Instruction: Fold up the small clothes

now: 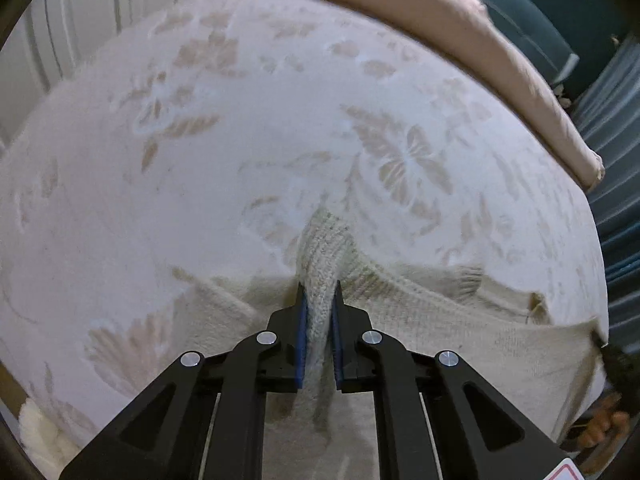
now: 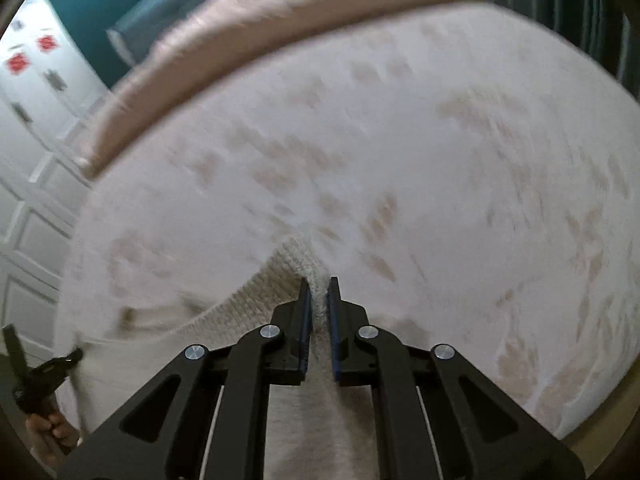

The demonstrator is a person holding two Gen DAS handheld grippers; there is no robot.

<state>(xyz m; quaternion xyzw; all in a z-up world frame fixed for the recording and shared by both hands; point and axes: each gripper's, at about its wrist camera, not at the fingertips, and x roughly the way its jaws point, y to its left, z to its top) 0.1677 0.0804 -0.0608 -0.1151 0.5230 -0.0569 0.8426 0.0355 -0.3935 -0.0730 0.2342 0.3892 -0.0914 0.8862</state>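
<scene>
While the bed with its pale flowered cover fills both views, a folded pink blanket lies along its far edge and blue furniture stands beyond. Nearer, a cream knitted garment lies spread across the near side of the bed, stretched between the two tools. Both grippers are clamped on it: the left gripper pinches a ridge of ribbed knit between its blue pads, and the right gripper pinches another bunch of the same knit at the opposite end. In the right wrist view, part of the left gripper and the hand holding it show at the lower left, beside the garment's edge.

Judging from this, the step in hand is lifting or carrying one edge of the garment to make a fold. The next move likely calls for moving both grips together, keeping the edge taut and level, then laying it over the rest of the garment before letting go.
</scene>
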